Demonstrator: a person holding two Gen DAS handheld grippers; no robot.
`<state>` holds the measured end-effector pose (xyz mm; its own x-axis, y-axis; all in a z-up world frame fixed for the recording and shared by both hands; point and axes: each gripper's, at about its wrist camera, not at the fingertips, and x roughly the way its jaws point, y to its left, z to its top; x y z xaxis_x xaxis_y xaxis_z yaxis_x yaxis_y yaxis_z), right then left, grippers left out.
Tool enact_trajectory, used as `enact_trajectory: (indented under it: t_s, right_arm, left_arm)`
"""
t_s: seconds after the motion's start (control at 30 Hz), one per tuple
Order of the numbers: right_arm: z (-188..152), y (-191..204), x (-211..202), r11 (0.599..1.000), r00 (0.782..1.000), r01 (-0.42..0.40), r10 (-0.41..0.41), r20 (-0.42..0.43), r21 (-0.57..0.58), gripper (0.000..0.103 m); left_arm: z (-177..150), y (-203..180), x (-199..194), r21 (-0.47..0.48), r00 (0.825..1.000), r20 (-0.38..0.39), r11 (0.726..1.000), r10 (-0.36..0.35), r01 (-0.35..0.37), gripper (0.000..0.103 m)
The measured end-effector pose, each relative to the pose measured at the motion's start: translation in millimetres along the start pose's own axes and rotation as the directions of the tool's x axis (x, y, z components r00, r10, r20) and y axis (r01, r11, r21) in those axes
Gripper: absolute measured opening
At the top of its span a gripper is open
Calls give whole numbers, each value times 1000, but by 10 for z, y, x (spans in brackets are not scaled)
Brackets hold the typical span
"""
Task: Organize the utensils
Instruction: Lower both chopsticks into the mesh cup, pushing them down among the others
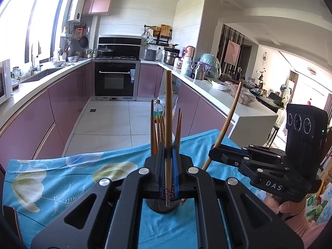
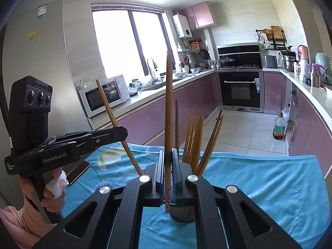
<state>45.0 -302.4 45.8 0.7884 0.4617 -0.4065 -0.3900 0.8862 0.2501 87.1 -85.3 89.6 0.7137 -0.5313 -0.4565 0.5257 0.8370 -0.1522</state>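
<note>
Left gripper (image 1: 169,164) is clamping one upright chopstick (image 1: 168,112) at frame centre. Right gripper (image 2: 168,166) is pinching another chopstick (image 2: 168,103), above the mesh holder (image 2: 182,213) of chopsticks (image 2: 195,141) on the blue cloth (image 2: 269,186).

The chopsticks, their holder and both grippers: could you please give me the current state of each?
left gripper: shut on a chopstick, held upright.
left chopstick: clamped, patterned end down over the holder.
right gripper: shut on a chopstick, also upright.
right chopstick: clamped, patterned end down.
chopstick holder: upright on the blue cloth, already holding several chopsticks.
oven door: closed.
</note>
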Motion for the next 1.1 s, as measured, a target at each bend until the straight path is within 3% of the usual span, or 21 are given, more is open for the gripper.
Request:
enact_trajectory:
  t_s: [0.87, 1.1]
  right_arm:
    - [132, 43, 8, 1000, 999, 9, -9, 43, -6, 6]
    - [140, 1, 52, 1000, 999, 16, -16, 38, 7, 6]
  left_arm:
    - [197, -82, -47, 17, 998, 56, 1000, 2, -3, 7]
    - [177, -84, 5, 13, 999, 40, 1000, 13, -14, 7]
